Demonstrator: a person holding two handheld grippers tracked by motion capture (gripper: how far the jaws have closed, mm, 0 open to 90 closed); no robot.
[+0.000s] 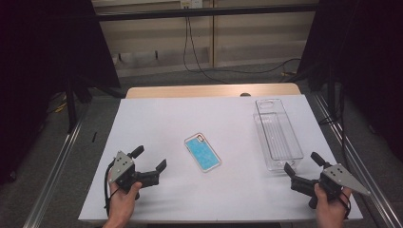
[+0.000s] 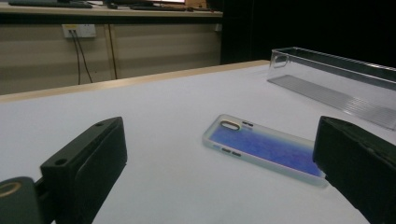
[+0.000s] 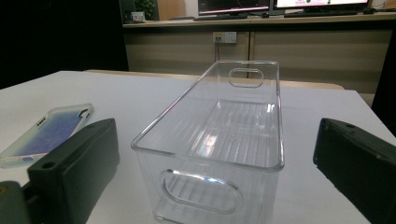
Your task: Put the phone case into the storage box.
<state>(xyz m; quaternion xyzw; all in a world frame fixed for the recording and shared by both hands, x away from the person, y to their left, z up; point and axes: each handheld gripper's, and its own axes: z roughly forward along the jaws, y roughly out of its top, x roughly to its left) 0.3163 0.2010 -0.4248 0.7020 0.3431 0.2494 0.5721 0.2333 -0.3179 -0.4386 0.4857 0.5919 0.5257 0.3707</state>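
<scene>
Two grippers, left [image 1: 151, 160] and right [image 1: 301, 167], hover spread and empty; blue translucent phone case [image 1: 203, 152] lies mid-table, clear plastic bin [image 1: 278, 134] along the right edge. Flat case could skid when pinched.

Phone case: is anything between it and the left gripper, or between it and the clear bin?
Nothing visible. Bare white table separates the open left gripper from the phone case, and the case from the clear bin.

We see a matt white table top [image 1: 161, 118] with a wood-look far edge, a clear glossy plastic bin [image 1: 278, 135] – ribbed floor – and a frosted, blue-backed phone case [image 1: 203, 152]
</scene>
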